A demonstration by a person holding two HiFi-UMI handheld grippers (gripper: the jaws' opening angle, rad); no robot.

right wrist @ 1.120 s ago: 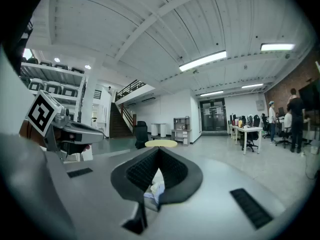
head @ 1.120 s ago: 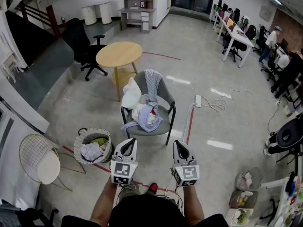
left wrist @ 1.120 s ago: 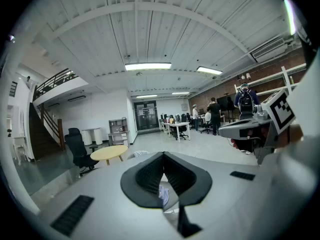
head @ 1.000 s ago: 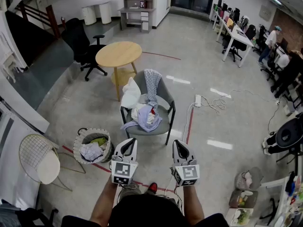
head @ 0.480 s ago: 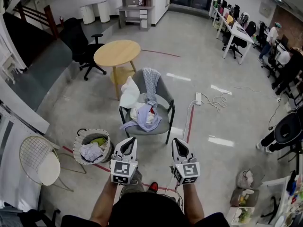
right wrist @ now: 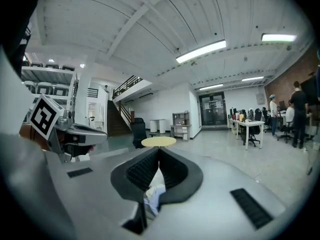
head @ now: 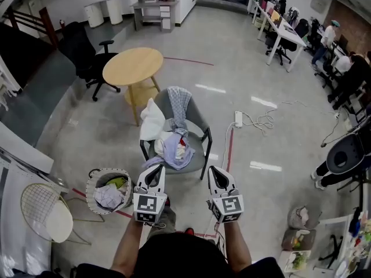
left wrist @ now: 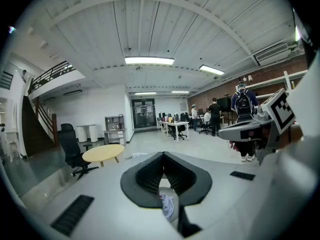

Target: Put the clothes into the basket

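Clothes (head: 174, 149) lie at 12 o'clock, basket (head: 88, 187) at 9; left claw (head: 155, 172) and right claw (head: 215, 174), both closed empty, should open before reaching.

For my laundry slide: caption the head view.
Left gripper and right gripper, both shut, face clothes piled on a grey chair; a basket stands left of it.

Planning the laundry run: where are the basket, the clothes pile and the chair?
basket (head: 109, 171), head view, top rim.
clothes pile (head: 174, 148), head view, lilac garment.
chair (head: 197, 114), head view, bare backrest.
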